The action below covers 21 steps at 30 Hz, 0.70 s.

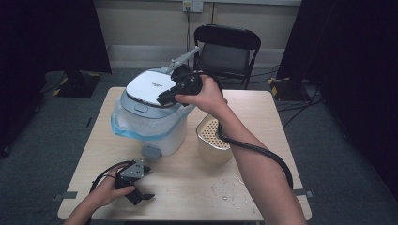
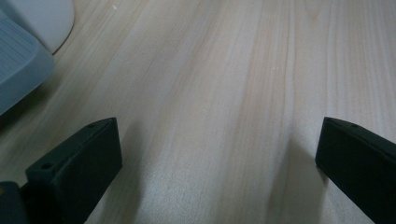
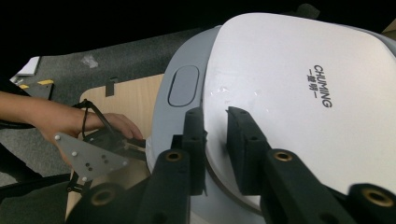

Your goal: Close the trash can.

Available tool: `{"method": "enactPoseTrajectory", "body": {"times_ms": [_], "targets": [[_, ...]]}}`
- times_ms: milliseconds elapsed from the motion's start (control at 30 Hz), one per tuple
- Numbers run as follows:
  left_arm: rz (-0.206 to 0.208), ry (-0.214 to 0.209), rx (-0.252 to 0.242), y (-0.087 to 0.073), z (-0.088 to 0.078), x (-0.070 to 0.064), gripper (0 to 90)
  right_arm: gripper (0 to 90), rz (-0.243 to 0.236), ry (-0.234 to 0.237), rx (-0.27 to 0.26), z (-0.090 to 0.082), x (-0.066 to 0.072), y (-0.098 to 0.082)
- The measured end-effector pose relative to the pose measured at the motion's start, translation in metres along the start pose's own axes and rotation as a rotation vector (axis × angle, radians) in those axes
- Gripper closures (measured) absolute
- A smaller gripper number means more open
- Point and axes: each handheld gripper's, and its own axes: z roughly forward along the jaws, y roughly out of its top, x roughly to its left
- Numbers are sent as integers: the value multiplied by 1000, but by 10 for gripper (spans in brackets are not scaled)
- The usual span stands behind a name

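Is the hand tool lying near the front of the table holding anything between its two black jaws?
No, the left gripper has its jaws standing wide apart with only bare wooden table between them.

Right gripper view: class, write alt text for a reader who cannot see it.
The right gripper, its fingers nearly together with nothing visibly between them, hangs over the white lid of a bin marked CHUMING. Beyond the bin's edge, a hand holds the left gripper on the table.
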Motion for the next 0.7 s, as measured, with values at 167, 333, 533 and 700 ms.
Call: {"method": "enactPoseTrajectory", "body": {"times_ms": [167, 333, 533, 700], "targets": [[0, 0, 0, 0, 0, 0, 0, 833, 5, -43, 13, 6, -2, -2], [0, 0, 0, 0, 0, 0, 0, 854, -3, -73, 19, 11, -1, 0], [1, 0, 1, 0, 0, 0, 0, 894, -3, -85, 45, 13, -1, 3], [1, 0, 2, 0, 0, 0, 0, 900, -6, -82, 66, 16, 1, 3]]}}
